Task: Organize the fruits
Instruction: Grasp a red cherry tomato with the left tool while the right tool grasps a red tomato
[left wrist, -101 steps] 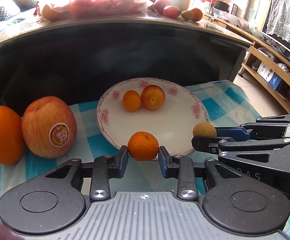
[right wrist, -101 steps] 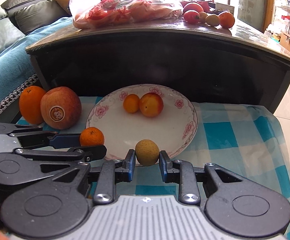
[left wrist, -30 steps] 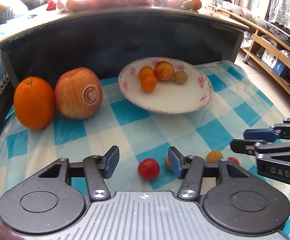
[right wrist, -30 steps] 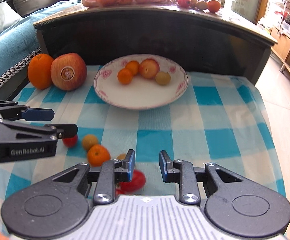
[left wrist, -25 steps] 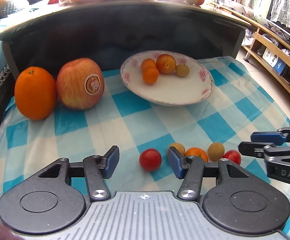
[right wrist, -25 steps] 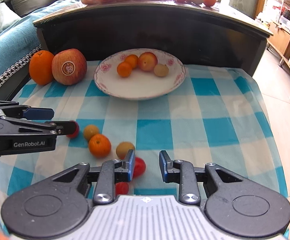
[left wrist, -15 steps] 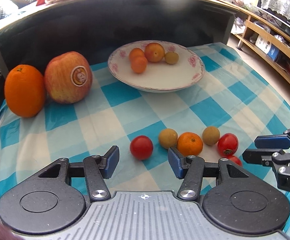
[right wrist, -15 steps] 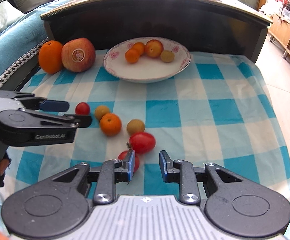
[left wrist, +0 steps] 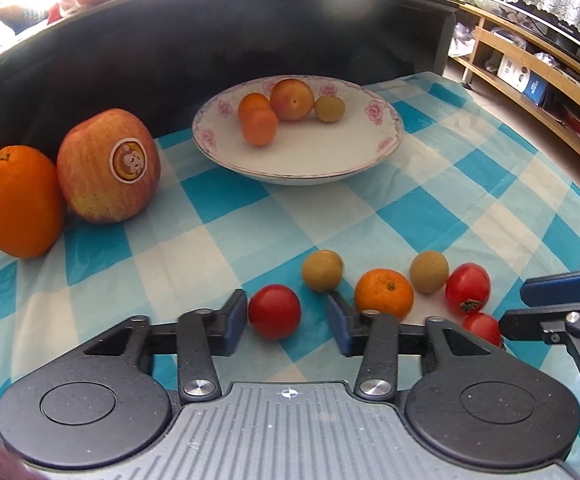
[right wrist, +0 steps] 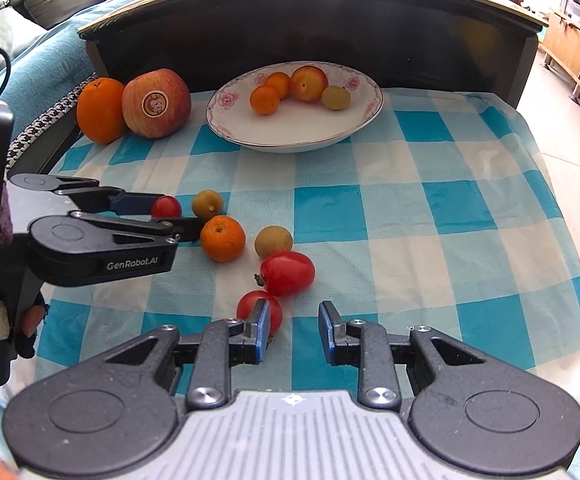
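Note:
A white flowered plate (left wrist: 386, 136) (right wrist: 370, 114) holds two small oranges, a peach and a yellow-brown fruit. Nearer on the checked cloth lie loose fruits: a mandarin (left wrist: 384, 294) (right wrist: 223, 238), two yellow-brown fruits (left wrist: 322, 271) (left wrist: 429, 266) and tomatoes. My left gripper (left wrist: 286, 320) (right wrist: 174, 214) is open, with a round red tomato (left wrist: 275, 311) (right wrist: 166, 207) between its fingers, close to the left one. My right gripper (right wrist: 294, 332) (left wrist: 530, 308) is open and holds nothing. A small tomato (right wrist: 258, 308) sits just past its left finger, and a larger tomato (right wrist: 288, 273) lies beyond.
A big apple (left wrist: 108, 166) (right wrist: 156, 103) with a sticker and a large orange (left wrist: 20, 206) (right wrist: 100, 110) stand at the far left of the cloth. A dark curved table edge (right wrist: 310, 12) rises behind the plate. A sofa is at the left, wooden shelves at the right.
The mandarin and yellow-brown fruit held earlier now lie in the plate. Both grippers have drawn back and dropped to the loose fruits; the red tomato now sits between the left fingers.

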`<state>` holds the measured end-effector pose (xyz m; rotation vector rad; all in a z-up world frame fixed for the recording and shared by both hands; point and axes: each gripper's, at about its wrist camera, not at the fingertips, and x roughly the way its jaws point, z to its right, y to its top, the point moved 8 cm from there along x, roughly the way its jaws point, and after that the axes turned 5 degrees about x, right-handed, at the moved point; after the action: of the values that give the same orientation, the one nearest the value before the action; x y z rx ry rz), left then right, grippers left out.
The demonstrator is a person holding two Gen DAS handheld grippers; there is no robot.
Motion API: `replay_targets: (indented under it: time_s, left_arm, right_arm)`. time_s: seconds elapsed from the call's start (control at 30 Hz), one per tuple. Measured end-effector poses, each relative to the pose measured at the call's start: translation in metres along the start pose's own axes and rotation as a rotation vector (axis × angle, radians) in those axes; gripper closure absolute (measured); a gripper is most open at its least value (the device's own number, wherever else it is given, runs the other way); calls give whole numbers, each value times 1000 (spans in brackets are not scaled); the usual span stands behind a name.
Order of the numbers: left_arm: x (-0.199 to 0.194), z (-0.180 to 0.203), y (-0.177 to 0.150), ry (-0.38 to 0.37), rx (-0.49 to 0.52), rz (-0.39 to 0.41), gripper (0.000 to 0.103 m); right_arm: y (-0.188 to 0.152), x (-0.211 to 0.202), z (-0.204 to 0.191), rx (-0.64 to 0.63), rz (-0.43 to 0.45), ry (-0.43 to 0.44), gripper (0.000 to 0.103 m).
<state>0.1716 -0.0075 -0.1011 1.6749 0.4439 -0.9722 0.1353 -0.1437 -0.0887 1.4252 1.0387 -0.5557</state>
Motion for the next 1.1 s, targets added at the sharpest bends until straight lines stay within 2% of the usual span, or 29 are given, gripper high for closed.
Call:
replay_targets:
  time_s: [0.1, 0.17, 0.43, 0.57, 0.7, 0.93, 1.1]
  left_arm:
    - [-3, 0, -1, -4, 5, 1, 67]
    - [-3, 0, -1, -9, -9, 2, 68]
    - [-13, 6, -7, -14, 12, -12, 69]
    - [-23, 5, -12, -23, -11, -16, 69]
    - [-32, 7, -19, -23, -15, -21, 69]
    - [-37, 10, -26, -34, -17, -27, 68]
    - [-35, 10, -31, -34, -14, -42, 68]
  right_arm:
    - [0, 0, 1, 3, 0, 5, 73]
    - [0, 0, 1, 4, 0, 5, 73]
    - [-3, 0, 4, 5, -6, 9, 73]
    - [-6, -1, 0, -7, -4, 23, 73]
    - [-5, -2, -3, 0, 2, 46, 67]
    - [-4, 2, -20, -47, 2, 72, 65]
    - [-4, 14, -22, -61, -23, 61, 65]
